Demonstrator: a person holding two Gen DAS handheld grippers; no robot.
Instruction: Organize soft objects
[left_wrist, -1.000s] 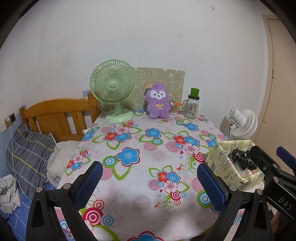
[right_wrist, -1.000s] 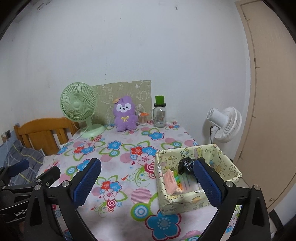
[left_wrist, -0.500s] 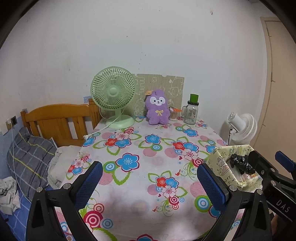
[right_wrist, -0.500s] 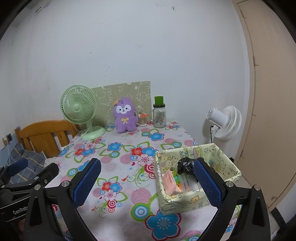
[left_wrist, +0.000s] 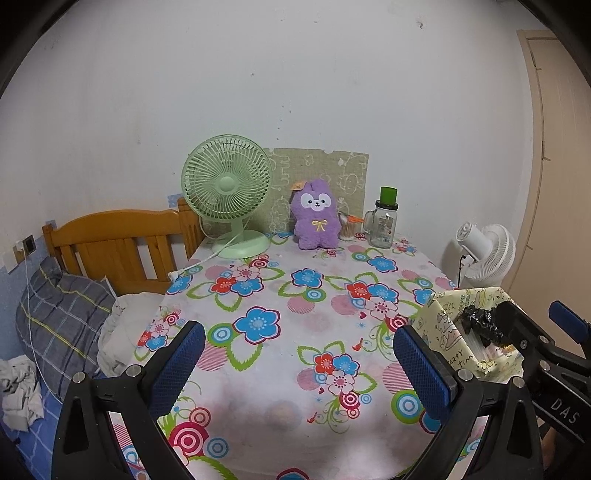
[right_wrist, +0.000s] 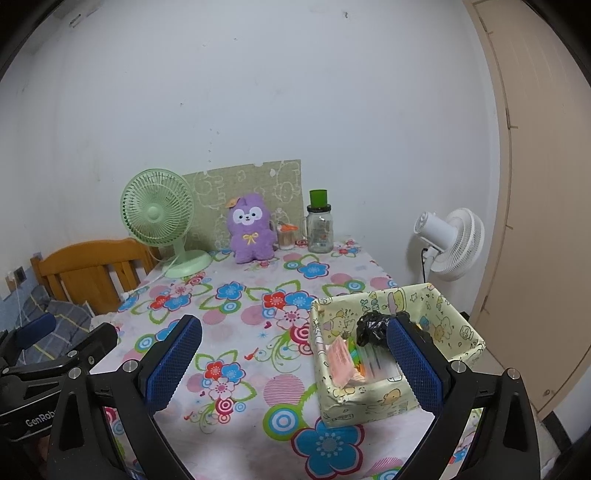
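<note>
A purple plush toy (left_wrist: 317, 214) (right_wrist: 251, 229) sits upright at the far edge of the flowered table, against a green board. A yellow cartoon-print box (right_wrist: 399, 350) (left_wrist: 465, 332) stands at the table's near right, holding a crumpled black bag (right_wrist: 373, 328), a pink packet and other small items. My left gripper (left_wrist: 295, 365) is open and empty above the near table edge. My right gripper (right_wrist: 291, 362) is open and empty, its right finger in front of the box.
A green desk fan (left_wrist: 229, 192) stands left of the plush, its cord trailing off the table. A glass jar with green lid (left_wrist: 384, 221) and a small cup (left_wrist: 347, 227) stand to its right. A wooden bed frame (left_wrist: 122, 243) and a white floor fan (left_wrist: 484, 254) flank the table.
Both grippers have pulled back and risen a little, so the table looks farther away. Both stay open and empty; nothing on the table moved.
</note>
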